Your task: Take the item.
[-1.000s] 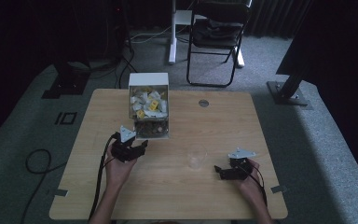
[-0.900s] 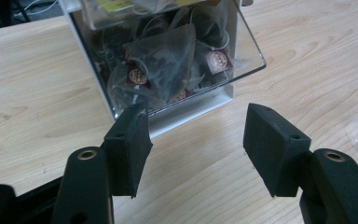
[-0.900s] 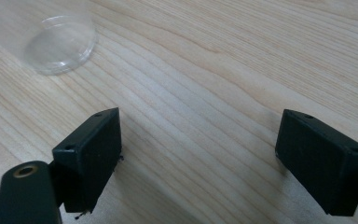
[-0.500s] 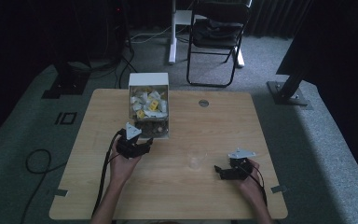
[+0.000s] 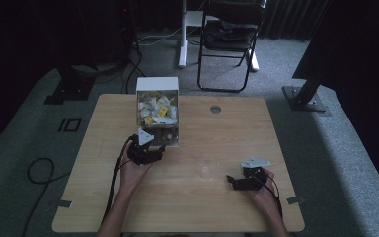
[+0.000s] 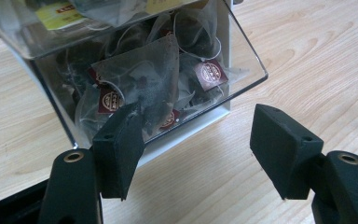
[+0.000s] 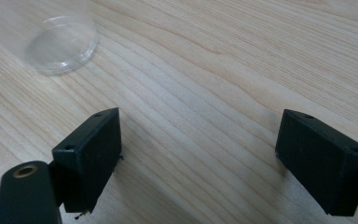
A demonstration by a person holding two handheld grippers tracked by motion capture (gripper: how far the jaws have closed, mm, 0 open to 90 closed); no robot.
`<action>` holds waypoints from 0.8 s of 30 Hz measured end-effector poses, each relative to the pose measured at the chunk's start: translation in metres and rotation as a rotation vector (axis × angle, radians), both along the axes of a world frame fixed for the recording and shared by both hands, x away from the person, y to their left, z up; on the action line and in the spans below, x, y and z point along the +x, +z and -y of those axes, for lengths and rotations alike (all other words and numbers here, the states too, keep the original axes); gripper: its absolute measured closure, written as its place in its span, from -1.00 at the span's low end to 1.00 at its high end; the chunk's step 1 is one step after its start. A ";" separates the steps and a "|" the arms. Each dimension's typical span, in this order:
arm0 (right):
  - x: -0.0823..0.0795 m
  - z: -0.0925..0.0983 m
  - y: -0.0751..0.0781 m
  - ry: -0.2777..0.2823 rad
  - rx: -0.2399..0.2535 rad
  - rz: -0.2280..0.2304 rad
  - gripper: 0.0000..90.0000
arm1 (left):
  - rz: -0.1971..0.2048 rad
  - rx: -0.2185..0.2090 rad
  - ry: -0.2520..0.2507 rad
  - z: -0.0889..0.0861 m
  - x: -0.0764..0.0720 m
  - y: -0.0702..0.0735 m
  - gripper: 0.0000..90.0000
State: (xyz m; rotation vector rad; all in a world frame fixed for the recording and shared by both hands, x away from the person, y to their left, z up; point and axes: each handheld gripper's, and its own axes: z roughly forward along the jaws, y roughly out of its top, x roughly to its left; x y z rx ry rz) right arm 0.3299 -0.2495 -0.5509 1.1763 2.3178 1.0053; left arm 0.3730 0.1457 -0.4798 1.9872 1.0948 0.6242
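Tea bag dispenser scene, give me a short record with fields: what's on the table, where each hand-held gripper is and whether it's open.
table: wooden
dispenser: clear box at the far side, full of tea bags
cup: clear, empty, upright, between the two hands
left hand-held gripper: at the dispenser's bottom opening, jaws have just been opening, nothing between them
right hand-held gripper: low over bare wood, open, holding nothing
next move (guess): left takes a tea bag

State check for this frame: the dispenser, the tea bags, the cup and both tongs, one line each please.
Dispenser: upright, its clear front tray stocked.
Tea bags: piled in the tray, none gripped.
Clear cup: upright, looks empty.
Left tongs: open, just been widening, at the tray mouth.
Right tongs: open over bare table.
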 end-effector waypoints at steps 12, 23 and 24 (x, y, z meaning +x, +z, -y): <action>0.000 0.000 0.000 0.000 0.000 0.000 -0.69 | -0.008 0.033 -0.008 0.007 0.012 -0.009 -0.21; 0.000 0.000 0.000 0.000 0.000 0.000 -0.69 | -0.018 0.012 0.002 0.007 0.009 -0.010 -0.19; 0.000 0.000 0.000 0.000 0.000 0.000 -0.69 | -0.018 0.015 -0.007 0.006 0.008 -0.009 -0.18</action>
